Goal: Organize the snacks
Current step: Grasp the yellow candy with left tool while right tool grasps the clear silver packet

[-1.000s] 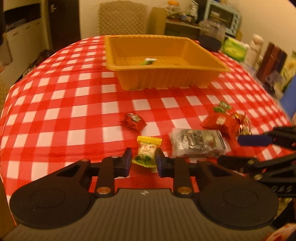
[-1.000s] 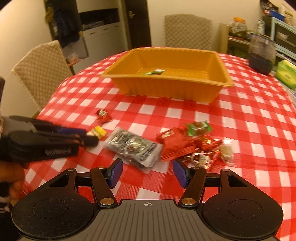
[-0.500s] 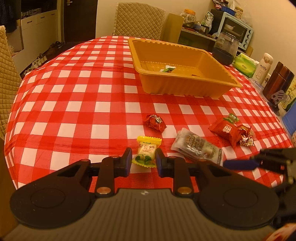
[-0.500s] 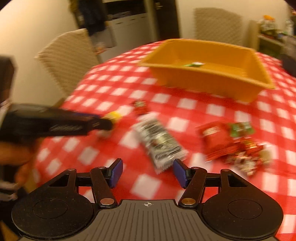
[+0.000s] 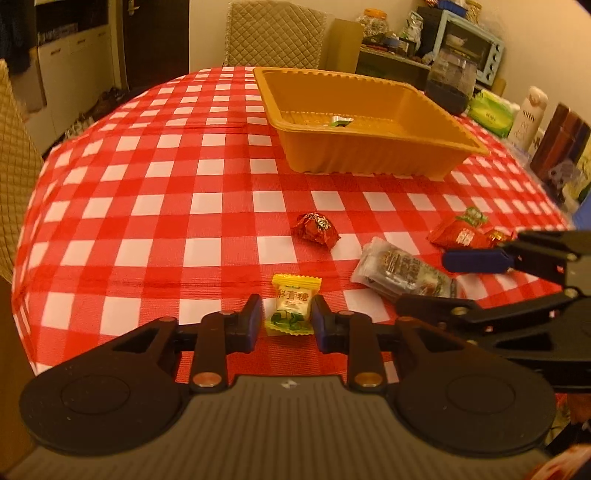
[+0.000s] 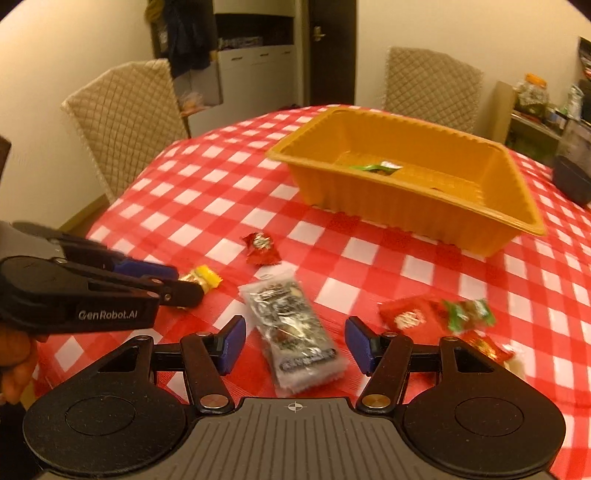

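Seeing red-and-white checked tablecloth (image 5: 155,206). Orange tray (image 5: 369,155), ribbed walls. Yellow-edged candy (image 5: 292,309), white middle, green leaf print. Red wrapped sweet (image 5: 316,233). Silver-grey packet (image 6: 291,328), dark print. Red pouch (image 6: 406,317) showing white logo. My grippers: black bodies, blue pads (image 6: 232,343).

We see a red-and-white checked tablecloth (image 5: 155,206) covering the table, with one quilted beige chair (image 5: 275,33) pushed in at twelve o'clock and a second quilted chair (image 6: 125,122) standing off the table's edge at ten o'clock. On a side shelf at one o'clock we find a pale blue toaster oven (image 5: 469,46) behind a cluster of jars, with a dark glass container (image 5: 448,85) on the table in front of it. Along the table's edge at two o'clock a green tissue pack (image 5: 491,112), a white bottle (image 5: 528,116) and a dark brown box (image 5: 561,142) stand in a row.
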